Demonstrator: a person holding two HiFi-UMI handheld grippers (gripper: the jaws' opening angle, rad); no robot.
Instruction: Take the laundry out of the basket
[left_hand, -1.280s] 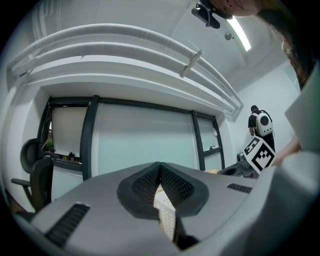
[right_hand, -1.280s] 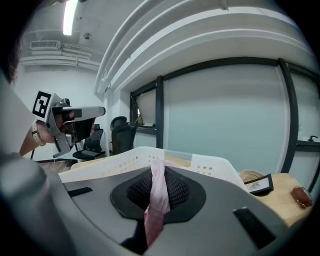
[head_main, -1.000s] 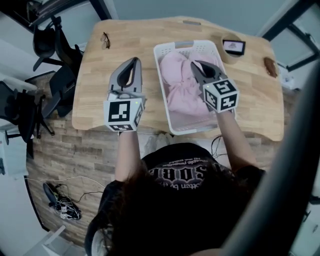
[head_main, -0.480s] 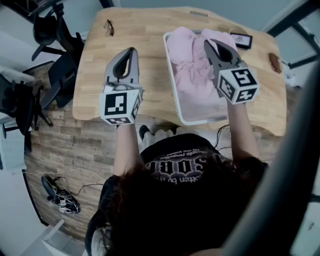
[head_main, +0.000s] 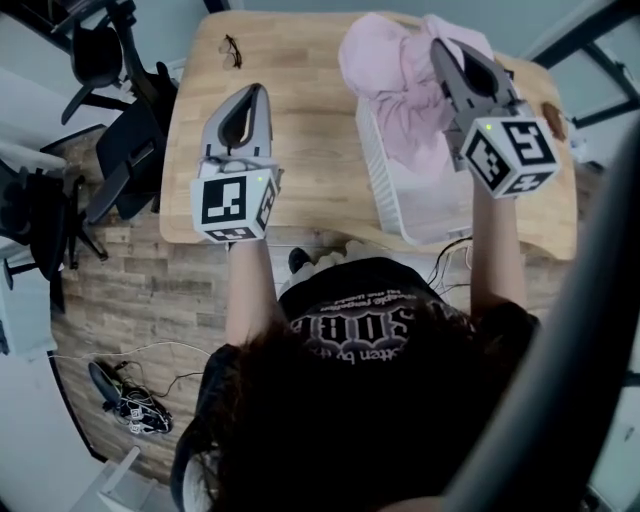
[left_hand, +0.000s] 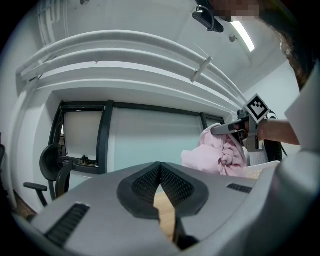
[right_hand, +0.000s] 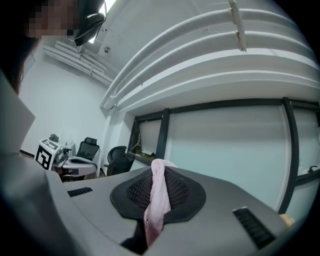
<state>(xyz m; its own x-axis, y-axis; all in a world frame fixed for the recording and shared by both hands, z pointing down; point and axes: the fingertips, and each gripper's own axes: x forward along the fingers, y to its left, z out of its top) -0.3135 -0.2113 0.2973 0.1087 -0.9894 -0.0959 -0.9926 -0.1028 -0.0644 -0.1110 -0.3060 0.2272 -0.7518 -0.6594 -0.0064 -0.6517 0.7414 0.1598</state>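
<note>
My right gripper is shut on a pink garment and holds it bunched up above the white laundry basket on the wooden table. A fold of the pink cloth runs between the right jaws. From the left gripper view, the pink garment hangs from the right gripper over the basket rim. My left gripper hovers over bare table left of the basket, its tips together with nothing between them.
A pair of glasses lies at the table's far left corner. A brown object sits near the right edge. Black office chairs stand left of the table. Cables lie on the wood floor.
My right gripper has risen and lifted the pink garment up out of the basket. The left gripper has moved forward over the table, still with nothing in it.
</note>
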